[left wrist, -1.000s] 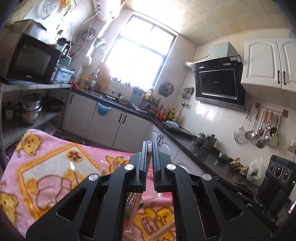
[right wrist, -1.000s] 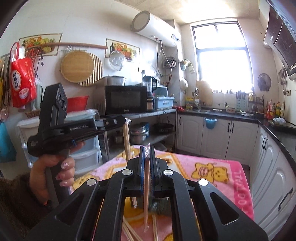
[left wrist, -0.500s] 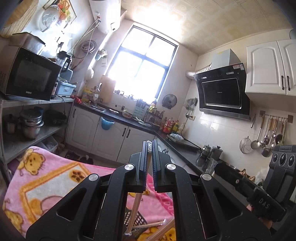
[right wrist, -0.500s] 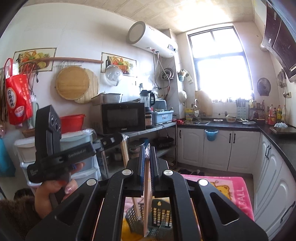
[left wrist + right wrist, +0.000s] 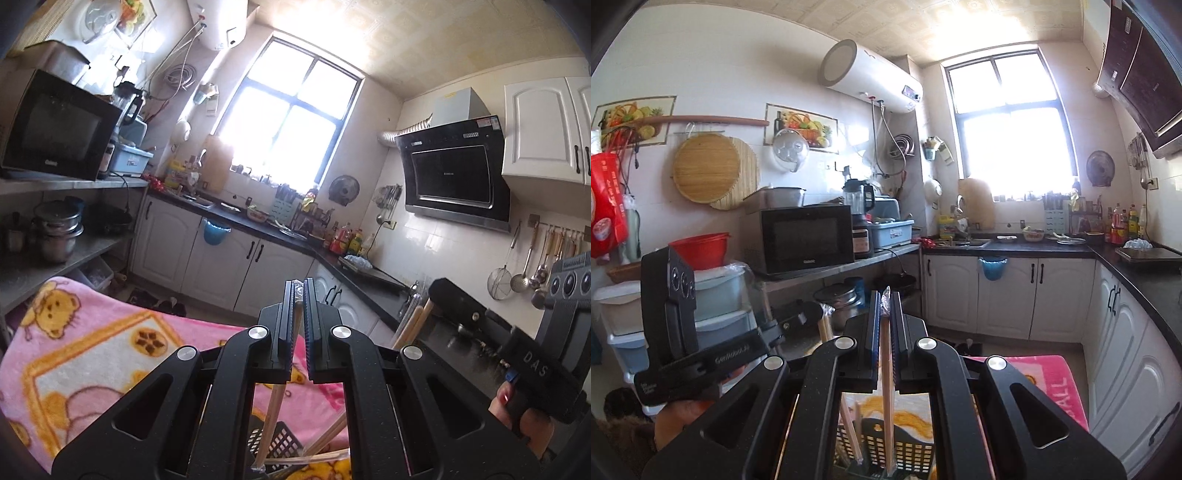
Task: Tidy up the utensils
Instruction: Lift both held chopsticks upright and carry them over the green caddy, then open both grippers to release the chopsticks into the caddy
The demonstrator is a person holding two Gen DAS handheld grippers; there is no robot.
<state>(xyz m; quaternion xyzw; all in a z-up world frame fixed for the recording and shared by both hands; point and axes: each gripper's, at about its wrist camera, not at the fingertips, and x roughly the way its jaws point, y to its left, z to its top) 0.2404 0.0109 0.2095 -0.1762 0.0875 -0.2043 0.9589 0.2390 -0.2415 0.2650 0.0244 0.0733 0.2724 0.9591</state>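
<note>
A: Status on the utensils?

B: Both tongs busy. Left tongs nearly closed, pinching a plastic-wrapped chopstick pair that hangs down center frame; its lower tip is at the black mesh basket, bottom center.

A: Right side?

B: Same. Right tongs closed to a narrow gap on another wrapped pair, hanging straight down w/ its tip inside the basket, bottom center of the right view. The left pair shows just beside it, slanted, tip in the basket too.

A: So done?

B: Not yet. I'd say mid-placement: both pairs reach the basket but neither is let go. More wrapped chopsticks lie loose just right of the basket, low in the left view, on the pink bear blanket over the bench. Can't tell how many.

A: What's left?

B: Prob. release both, then collect the loose ones. Basket contents otherwise hidden behind the tongs.
</note>
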